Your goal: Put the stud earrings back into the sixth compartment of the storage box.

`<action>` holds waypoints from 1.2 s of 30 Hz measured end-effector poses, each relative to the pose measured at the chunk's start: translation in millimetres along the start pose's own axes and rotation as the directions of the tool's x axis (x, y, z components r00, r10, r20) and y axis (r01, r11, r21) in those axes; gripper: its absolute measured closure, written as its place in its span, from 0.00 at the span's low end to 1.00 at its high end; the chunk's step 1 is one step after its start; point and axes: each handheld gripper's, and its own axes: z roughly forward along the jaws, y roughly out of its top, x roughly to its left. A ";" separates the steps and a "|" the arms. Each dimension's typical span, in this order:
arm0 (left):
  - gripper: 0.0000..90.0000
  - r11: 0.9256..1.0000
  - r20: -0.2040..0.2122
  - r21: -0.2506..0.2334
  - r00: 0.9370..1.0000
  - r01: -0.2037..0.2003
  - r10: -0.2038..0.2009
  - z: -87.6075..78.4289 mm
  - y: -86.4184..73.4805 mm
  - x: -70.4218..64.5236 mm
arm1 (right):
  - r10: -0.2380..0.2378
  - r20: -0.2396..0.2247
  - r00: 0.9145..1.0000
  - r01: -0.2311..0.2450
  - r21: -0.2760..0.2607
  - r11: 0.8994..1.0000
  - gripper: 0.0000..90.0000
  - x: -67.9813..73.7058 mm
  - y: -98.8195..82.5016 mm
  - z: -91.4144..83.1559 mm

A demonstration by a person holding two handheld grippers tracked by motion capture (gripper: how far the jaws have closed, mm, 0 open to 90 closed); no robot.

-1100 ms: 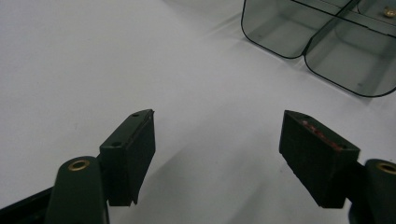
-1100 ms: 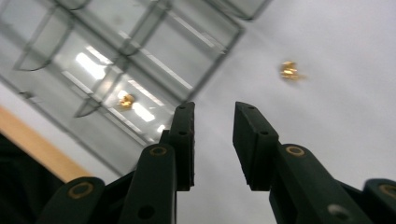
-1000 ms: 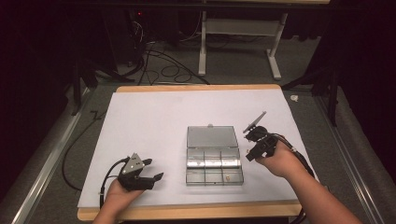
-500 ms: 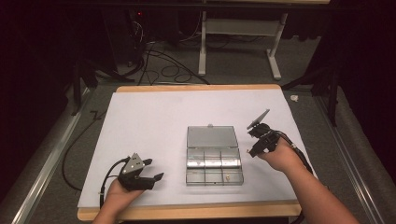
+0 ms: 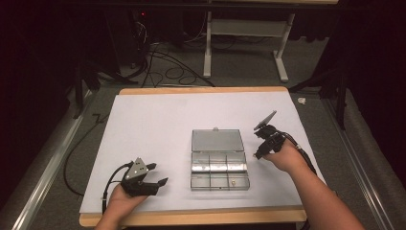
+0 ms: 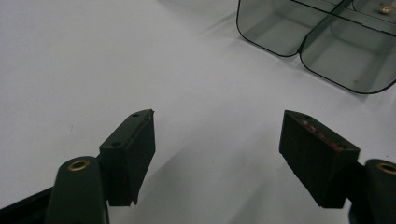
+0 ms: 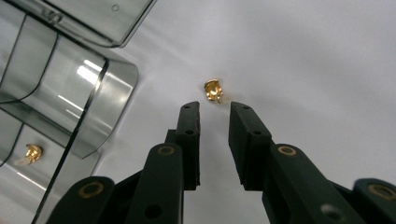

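The right gripper hangs over a gold stud on the surface beside the box. Its fingers, just opening, stand narrowly apart, clamping nothing. The left gripper rests with fingers wide apart.

Box mid-table, gold piece just beside it

An open box is lying near the bench's front edge, right tongs just beside it, left tongs resting front-left.
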 end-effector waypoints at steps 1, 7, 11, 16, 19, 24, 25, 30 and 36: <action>0.30 1.000 -0.002 -0.004 1.000 0.001 -0.001 -0.3 -0.2 -0.2 | 0.012 -0.002 1.000 -0.012 0.001 1.000 0.82 -1.1 1.3 1.0; 0.31 1.000 0.003 -0.001 1.000 0.000 0.000 -0.1 0.0 0.3 | 0.034 -0.019 0.999 -0.034 0.007 0.999 0.82 -7.6 10.0 7.1; 0.30 1.000 0.004 -0.003 1.000 0.003 -0.003 -0.3 -0.2 0.1 | 0.040 -0.020 0.999 -0.039 0.018 0.999 0.83 -8.9 10.1 9.1; 0.30 1.000 0.001 -0.002 1.000 0.000 0.000 -0.1 -0.1 0.2 | 0.046 -0.029 0.999 -0.046 0.025 0.999 0.83 -10.1 9.7 10.2; 0.30 1.000 0.002 -0.004 1.000 0.005 -0.005 0.3 -0.1 0.2 | 0.036 -0.030 0.999 -0.036 0.024 0.999 0.83 -10.6 9.3 11.7; 0.31 1.000 0.002 0.000 1.000 0.006 -0.006 0.4 0.1 0.3 | 0.041 -0.038 0.998 -0.039 0.036 0.999 0.87 -9.8 8.6 15.6; 0.31 1.000 0.001 -0.003 1.000 0.007 -0.007 0.4 -0.1 0.4 | 0.034 -0.038 0.999 -0.032 0.039 0.999 0.90 -8.7 8.1 17.5; 0.31 1.000 0.004 -0.004 1.000 0.010 -0.010 0.5 -0.1 0.7 | 0.020 -0.047 0.999 -0.018 0.043 0.999 0.95 -7.3 8.0 17.8; 0.31 1.000 -0.001 0.000 1.000 0.004 -0.004 0.2 0.1 0.3 | 0.017 -0.047 0.999 -0.015 0.038 0.999 0.95 -5.0 7.8 7.9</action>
